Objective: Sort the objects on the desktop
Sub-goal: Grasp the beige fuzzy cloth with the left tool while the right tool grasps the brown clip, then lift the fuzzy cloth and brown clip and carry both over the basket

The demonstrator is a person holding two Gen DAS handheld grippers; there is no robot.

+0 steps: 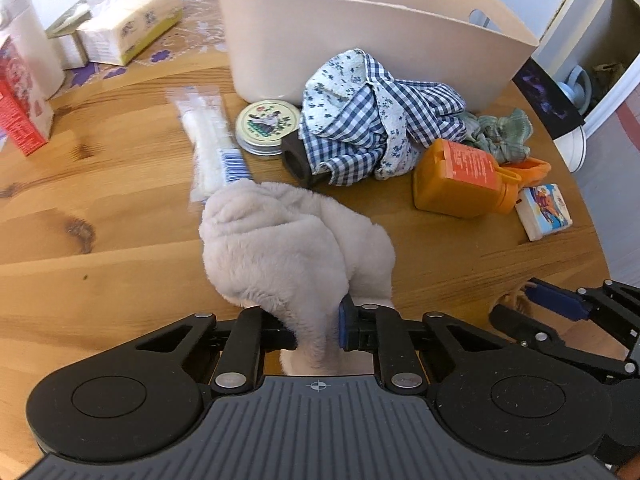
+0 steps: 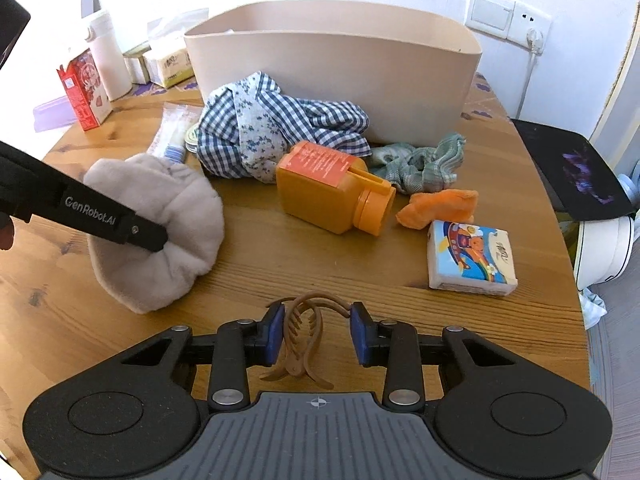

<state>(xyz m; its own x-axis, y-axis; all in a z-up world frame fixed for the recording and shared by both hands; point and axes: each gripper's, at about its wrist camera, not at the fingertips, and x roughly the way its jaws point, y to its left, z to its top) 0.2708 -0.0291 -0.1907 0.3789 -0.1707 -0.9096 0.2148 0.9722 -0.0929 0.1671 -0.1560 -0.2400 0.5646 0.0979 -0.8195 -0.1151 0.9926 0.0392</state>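
1. left wrist view: the left gripper [image 1: 318, 330] sits at bottom centre, angled steeply down, its jaws pinched on a fold of the grey plush slipper [image 1: 296, 248]; the slipper's lower part is hidden behind the jaws.
2. above it, the beige bin [image 1: 360, 40] fills the top centre, its rim cut off by the frame; before it lie the round tin [image 1: 267, 123] with a picture lid, the checked cloth [image 1: 368, 120], the orange bottle [image 1: 460, 180] whose label print is too small to read, and the tissue pack [image 1: 544, 210] at right. the long packet [image 1: 212, 136] is motion-blurred.
3. right wrist view: the right gripper [image 2: 318, 338] at bottom centre clamps the brown hair claw [image 2: 300, 336] between its blue pads [image 2: 276, 334]; the claw's tail dips behind the gripper body.
4. at left, the other gripper's finger reads "genrobot.ai", buried in the slipper on the wooden table [image 2: 360, 280]. the red carton [image 2: 84, 88] at upper left has unreadable print.
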